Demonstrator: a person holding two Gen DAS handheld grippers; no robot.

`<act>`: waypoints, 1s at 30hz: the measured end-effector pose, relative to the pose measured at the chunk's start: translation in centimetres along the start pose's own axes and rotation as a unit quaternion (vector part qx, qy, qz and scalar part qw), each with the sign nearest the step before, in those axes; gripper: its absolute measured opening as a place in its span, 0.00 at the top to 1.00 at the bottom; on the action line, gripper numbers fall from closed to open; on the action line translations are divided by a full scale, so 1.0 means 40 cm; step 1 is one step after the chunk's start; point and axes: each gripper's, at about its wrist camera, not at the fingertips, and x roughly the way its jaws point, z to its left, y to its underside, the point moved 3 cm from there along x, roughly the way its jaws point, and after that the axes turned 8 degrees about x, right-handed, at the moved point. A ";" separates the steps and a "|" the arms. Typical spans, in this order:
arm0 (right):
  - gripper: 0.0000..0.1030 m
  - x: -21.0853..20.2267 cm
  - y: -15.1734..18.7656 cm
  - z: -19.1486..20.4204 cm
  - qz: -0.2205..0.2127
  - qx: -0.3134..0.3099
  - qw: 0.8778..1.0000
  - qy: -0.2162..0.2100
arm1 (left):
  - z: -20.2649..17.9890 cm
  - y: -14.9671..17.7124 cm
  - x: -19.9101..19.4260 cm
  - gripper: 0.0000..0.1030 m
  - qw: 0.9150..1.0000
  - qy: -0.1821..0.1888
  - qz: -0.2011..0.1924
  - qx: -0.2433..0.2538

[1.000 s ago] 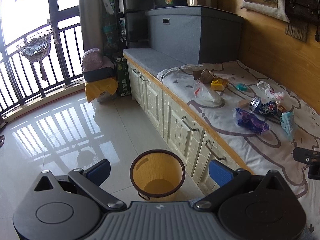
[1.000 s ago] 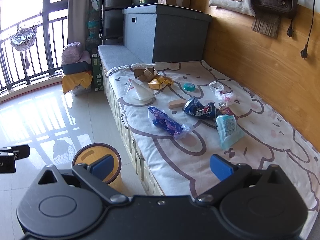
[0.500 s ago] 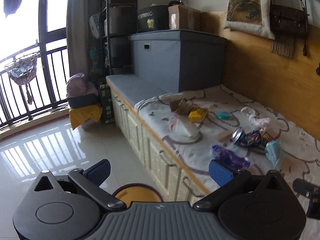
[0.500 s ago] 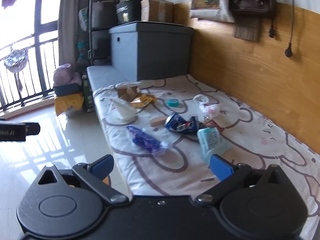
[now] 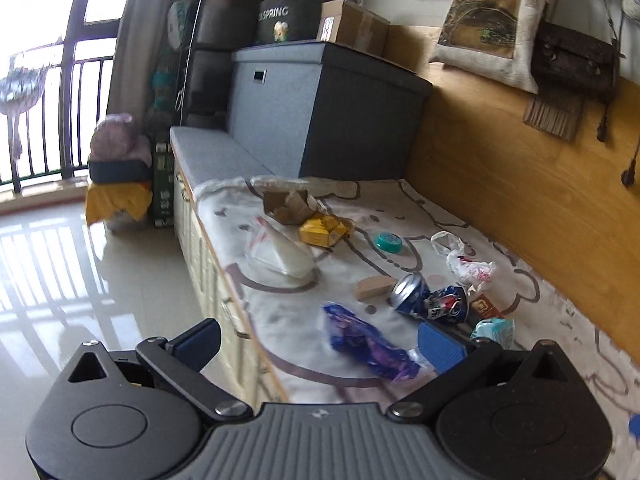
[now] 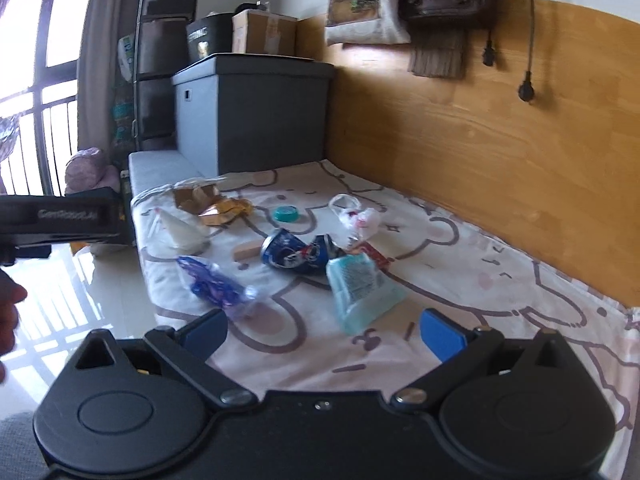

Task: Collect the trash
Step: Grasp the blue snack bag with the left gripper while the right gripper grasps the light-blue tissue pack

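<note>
Nothing collected yet: all the trash sits on the bed sheet (image 6: 460,264), mid-bed. My left gripper (image 5: 318,338) and right gripper (image 6: 324,330) both hang spread and empty. I count one crushed can (image 6: 298,254), one teal pack (image 6: 360,290), one purple wrapper (image 6: 212,284), one white bag (image 6: 358,218), one teal lid (image 6: 286,214).

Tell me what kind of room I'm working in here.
Most likely a home sunroom or enclosed balcony: a built-in bench with a cartoon-print sheet, a wood-panelled wall, a tall window with railings over a tiled floor. Litter, including a crushed can, lies on the sheet.
</note>
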 end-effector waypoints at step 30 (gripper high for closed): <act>0.01 0.359 0.004 -0.021 0.019 -0.096 0.993 0.070 | -0.039 0.099 0.355 0.21 0.973 0.104 0.041 -0.202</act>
